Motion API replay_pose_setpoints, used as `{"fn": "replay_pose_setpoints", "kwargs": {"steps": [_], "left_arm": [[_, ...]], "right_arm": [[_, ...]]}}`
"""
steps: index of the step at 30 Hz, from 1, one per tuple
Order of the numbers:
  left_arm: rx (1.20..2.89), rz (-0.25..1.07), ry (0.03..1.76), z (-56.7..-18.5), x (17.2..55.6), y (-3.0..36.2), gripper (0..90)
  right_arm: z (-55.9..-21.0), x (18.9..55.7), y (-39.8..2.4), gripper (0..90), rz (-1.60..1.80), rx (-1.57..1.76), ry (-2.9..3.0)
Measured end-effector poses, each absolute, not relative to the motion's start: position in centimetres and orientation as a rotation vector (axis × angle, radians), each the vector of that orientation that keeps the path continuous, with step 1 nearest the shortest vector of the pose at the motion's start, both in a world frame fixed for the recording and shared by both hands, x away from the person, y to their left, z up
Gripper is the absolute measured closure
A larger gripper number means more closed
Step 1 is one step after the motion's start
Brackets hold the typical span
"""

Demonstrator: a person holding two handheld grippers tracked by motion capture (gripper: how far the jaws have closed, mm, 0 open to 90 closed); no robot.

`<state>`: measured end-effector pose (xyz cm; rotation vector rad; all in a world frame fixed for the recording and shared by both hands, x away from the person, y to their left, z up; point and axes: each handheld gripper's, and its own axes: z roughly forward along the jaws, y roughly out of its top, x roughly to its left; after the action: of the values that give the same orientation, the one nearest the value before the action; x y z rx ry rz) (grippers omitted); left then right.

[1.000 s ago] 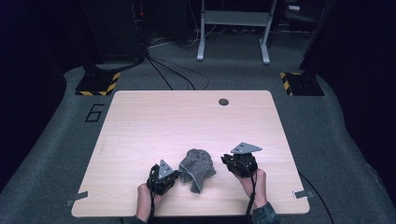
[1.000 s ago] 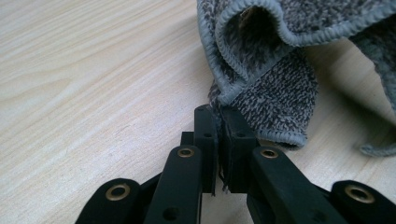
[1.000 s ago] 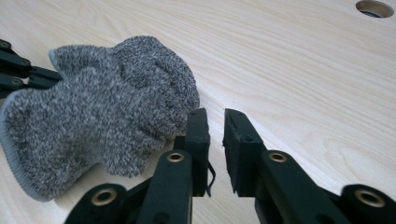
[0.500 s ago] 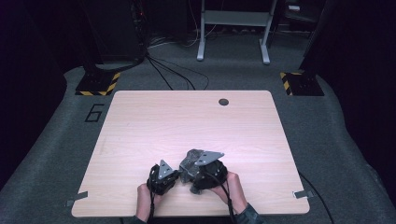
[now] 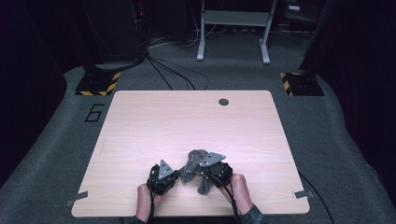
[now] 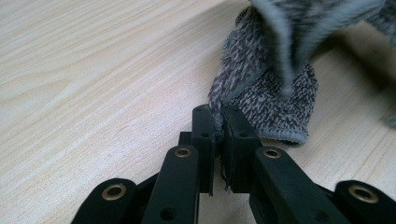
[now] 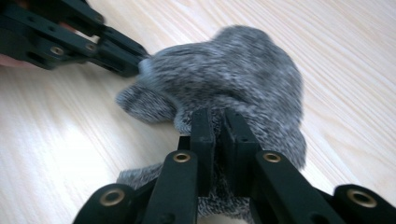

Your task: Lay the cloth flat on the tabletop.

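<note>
The right gripper (image 7: 218, 122) has its two black jaws closed on a fold of a grey knitted cloth (image 7: 243, 74), having just closed further. The cloth lies bunched on the pale wooden table (image 7: 56, 140). At upper left, the left gripper (image 7: 133, 63) pinches the cloth's far edge.

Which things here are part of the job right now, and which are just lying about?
In the job:
- grey knit cloth, near the table's front edge
- left hand-held gripper, shut on a cloth edge
- right hand-held gripper, jaws just closed on the cloth

Lying about:
- table with its cable hole
- tape strips at the front corners
- cables on the floor
- metal stand behind
</note>
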<state>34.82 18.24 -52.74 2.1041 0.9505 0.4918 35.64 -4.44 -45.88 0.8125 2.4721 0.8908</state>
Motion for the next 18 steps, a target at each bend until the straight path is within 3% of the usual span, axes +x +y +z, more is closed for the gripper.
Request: {"fn": "replay_pose_setpoints", "kwargs": {"steps": [18], "left_arm": [[2.101, 0.497, 0.953, -52.8, 34.8, 18.2, 83.7]], "right_arm": [[-45.1, 37.1, -12.1, 85.3, 1.051, 1.090, 2.258]]}}
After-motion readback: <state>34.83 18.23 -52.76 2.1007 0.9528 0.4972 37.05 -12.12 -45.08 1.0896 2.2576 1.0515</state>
